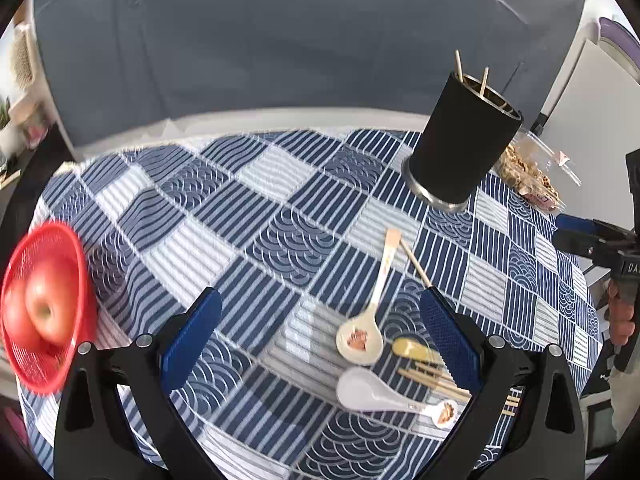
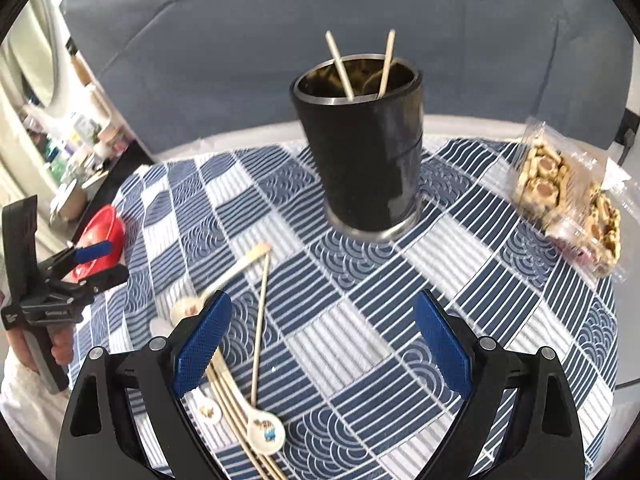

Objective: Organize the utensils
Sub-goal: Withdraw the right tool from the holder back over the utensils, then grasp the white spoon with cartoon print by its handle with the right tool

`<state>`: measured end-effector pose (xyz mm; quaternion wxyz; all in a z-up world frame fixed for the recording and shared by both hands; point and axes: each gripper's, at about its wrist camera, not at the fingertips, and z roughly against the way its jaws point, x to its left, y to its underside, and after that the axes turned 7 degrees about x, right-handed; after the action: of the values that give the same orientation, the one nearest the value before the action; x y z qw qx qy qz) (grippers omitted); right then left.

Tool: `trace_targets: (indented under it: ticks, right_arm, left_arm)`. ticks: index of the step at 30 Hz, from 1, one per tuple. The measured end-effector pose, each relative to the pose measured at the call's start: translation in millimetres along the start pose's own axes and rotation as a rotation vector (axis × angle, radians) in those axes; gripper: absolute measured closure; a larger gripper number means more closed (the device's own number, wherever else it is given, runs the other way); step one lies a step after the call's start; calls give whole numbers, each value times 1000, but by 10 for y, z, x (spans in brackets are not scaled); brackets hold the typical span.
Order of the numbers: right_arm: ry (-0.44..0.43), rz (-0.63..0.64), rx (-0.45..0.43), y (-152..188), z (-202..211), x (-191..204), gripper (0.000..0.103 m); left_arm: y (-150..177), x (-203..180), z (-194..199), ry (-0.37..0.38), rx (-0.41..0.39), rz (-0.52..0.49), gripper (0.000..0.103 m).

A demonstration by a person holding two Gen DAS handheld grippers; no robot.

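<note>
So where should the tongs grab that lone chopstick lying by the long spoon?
Grip the lone chopstick near mid-shaft, coming straight down with the right tongs and the pads either side of its width. It lies flat on the cloth with bare space to its right there; its near end lies among the spoons and the chopstick bundle, so I'd avoid that end.
</note>
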<state>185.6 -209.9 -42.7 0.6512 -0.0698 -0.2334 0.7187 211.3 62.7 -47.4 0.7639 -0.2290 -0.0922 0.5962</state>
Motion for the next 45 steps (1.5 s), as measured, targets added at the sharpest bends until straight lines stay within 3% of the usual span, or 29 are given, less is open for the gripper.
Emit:
trace_targets:
  ticks: [4, 13, 18, 22, 29, 31, 33, 34, 42, 45]
  right_arm:
    - [5, -5, 54, 156, -115, -27, 15]
    - [-28, 32, 161, 496, -287, 38, 16]
    - [-82, -7, 229, 689, -377, 60, 17]
    - [-129, -96, 284, 843, -441, 23, 33]
    - [-164, -144, 360, 984, -588, 93, 48]
    - [-167, -151, 372, 999, -631, 130, 65]
    - [-218, -169, 398, 981, -691, 130, 96]
    - [-221, -185, 391, 976, -688, 111, 99]
    - [-182, -113, 350, 841, -590, 98, 99]
    - [-186, -97, 336, 793, -540, 76, 99]
  left_arm:
    - [164, -47, -53, -42, 16, 18, 6]
    - [458, -177, -111, -29, 11, 63, 6]
    - [598, -231, -152, -27, 11, 77, 6]
    - [688, -231, -178, -39, 21, 92, 6]
    - [792, -192, -138, -50, 33, 119, 6]
    - [824, -183, -117, -54, 32, 126, 6]
    - [846, -171, -117, -58, 36, 133, 6]
    - [860, -163, -124, -60, 40, 138, 6]
    - [882, -234, -160, -45, 53, 135, 6]
    - [864, -321, -163, 6, 49, 112, 6]
